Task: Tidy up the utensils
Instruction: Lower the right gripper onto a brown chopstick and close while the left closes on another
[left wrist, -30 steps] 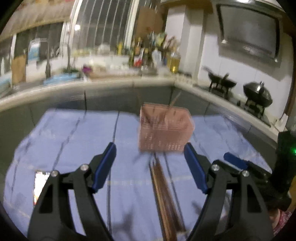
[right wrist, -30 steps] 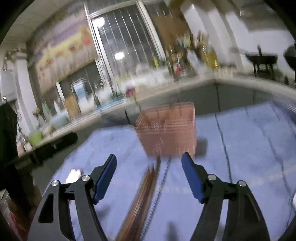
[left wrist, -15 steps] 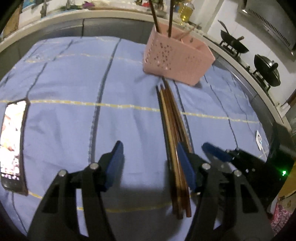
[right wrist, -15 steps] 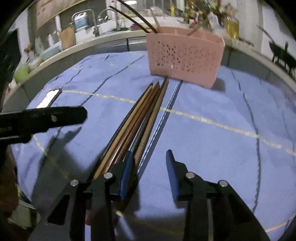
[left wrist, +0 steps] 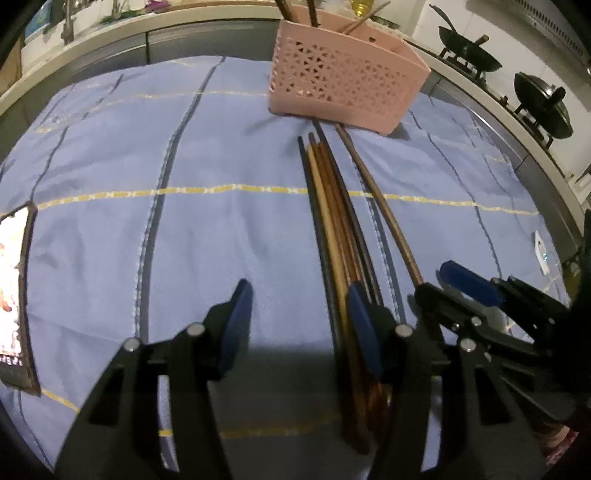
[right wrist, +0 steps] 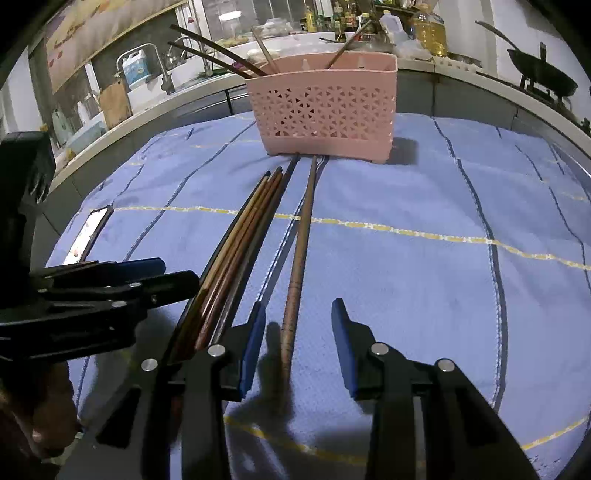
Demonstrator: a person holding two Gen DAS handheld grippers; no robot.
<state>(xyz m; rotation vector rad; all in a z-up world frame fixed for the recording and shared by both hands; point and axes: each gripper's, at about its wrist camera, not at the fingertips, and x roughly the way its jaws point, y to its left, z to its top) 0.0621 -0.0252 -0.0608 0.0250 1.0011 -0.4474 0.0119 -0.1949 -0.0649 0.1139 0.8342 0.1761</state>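
A bundle of chopsticks (left wrist: 334, 236) lies lengthwise on a blue checked cloth (left wrist: 110, 206), tips pointing toward a pink perforated basket (left wrist: 343, 92) near the cloth's far edge. One single chopstick (right wrist: 297, 258) lies apart, just beside the bundle, its far tip almost at the basket's base. More chopsticks (right wrist: 218, 55) lean out of the basket's top.

The right gripper (right wrist: 297, 347) hangs low over the cloth with the near end of the single chopstick between its blue pads; a gap shows on both sides, so the pads are not pressing on it. The left gripper (left wrist: 299, 325) is closing over bare cloth, nothing between its pads, and its right finger (left wrist: 364, 332) crosses over the near end of the bundle. Each gripper appears at the edge of the other's view, the two standing close side by side near the cloth's front edge.

A phone (left wrist: 14, 291) with a lit screen lies at the cloth's left edge. Behind the cloth a counter (right wrist: 184, 96) curves round, carrying bottles (right wrist: 428, 33) and a sink tap (right wrist: 147, 59); two dark woks (left wrist: 469, 55) sit on a stove at the right.
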